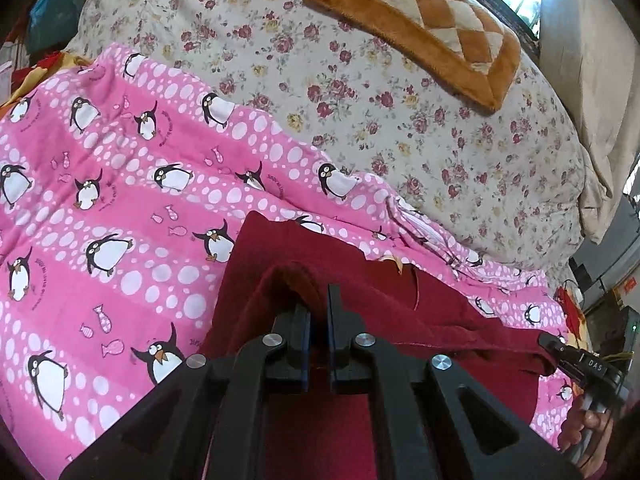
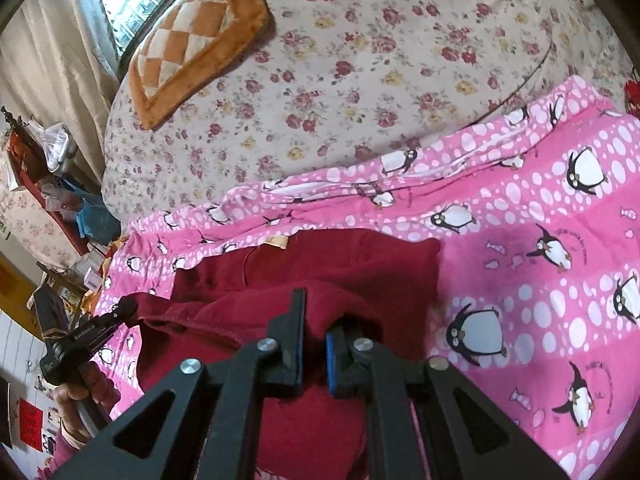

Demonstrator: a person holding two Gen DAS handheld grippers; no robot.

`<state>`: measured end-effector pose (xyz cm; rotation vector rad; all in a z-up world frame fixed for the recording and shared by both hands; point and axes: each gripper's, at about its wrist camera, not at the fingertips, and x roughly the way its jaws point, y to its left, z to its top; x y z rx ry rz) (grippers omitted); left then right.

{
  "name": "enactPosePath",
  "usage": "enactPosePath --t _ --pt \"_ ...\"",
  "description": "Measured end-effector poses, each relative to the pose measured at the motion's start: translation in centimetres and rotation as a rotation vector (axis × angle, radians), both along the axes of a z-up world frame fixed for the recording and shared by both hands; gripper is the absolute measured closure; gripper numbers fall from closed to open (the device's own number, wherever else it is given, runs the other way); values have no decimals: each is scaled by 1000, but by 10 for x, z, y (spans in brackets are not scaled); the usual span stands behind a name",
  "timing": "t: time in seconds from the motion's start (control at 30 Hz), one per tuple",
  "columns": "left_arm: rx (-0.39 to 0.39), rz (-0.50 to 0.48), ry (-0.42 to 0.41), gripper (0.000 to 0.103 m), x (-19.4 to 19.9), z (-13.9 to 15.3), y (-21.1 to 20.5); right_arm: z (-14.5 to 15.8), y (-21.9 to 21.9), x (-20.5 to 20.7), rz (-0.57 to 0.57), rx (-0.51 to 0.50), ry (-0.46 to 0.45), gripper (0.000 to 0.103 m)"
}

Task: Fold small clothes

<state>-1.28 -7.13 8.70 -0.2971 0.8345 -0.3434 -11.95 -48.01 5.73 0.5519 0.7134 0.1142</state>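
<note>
A dark red garment (image 1: 360, 280) lies on a pink penguin-print blanket (image 1: 100, 200). My left gripper (image 1: 318, 300) is shut on a raised fold of the red garment. In the right wrist view the same garment (image 2: 340, 260) lies partly folded, and my right gripper (image 2: 316, 320) is shut on its near edge, the cloth bunched between the jaws. The right gripper's tip (image 1: 560, 350) shows at the garment's right edge in the left view; the left gripper's tip (image 2: 116, 312) shows at its left edge in the right view.
The pink blanket (image 2: 540, 220) covers the near part of a bed with a floral quilt (image 1: 400, 100). An orange-and-cream checked cushion (image 1: 420, 20) lies at the far side near the window. Cluttered shelves (image 2: 48, 184) stand at the left of the bed.
</note>
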Motion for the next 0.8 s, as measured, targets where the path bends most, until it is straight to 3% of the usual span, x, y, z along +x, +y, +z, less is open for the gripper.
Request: enactPosePath --t 0.37,0.8 --pt "43 -3 9 103 24 -4 -7 -9 -4 25 -19 -16 21 95" --pt "20 18 64 103 59 -30 -7 -35 -8 62 -37 -10 83 95"
